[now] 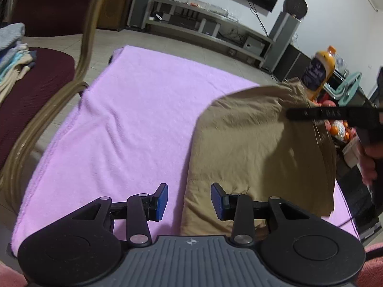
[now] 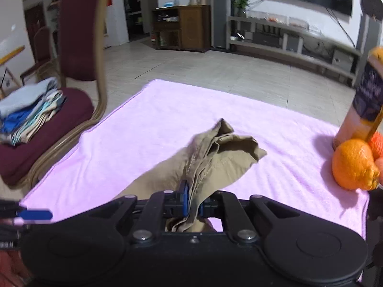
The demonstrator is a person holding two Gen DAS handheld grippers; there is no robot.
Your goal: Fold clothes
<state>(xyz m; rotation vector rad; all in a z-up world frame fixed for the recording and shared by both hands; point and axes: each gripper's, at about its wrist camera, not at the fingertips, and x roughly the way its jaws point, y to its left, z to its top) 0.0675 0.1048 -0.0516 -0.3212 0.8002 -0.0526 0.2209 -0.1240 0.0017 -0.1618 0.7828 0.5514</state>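
Note:
A khaki garment [image 1: 251,143] lies bunched on the right half of a pink towel [image 1: 134,119] that covers the table. My right gripper [image 2: 192,201] is shut on a gathered fold of the khaki garment [image 2: 215,157], lifting it off the pink towel [image 2: 167,110]. In the left wrist view the right gripper [image 1: 292,114] reaches in from the right, and the cloth hangs from it. My left gripper [image 1: 189,198] is open just above the garment's near left edge, with nothing between its blue pads [image 1: 161,201].
A maroon chair [image 2: 79,35] stands left of the table, with a stack of folded clothes [image 2: 31,110] on its seat. An orange juice bottle [image 2: 366,100] and netted oranges [image 2: 352,165] occupy the towel's right edge. A person's hand [image 1: 368,165] holds the right gripper.

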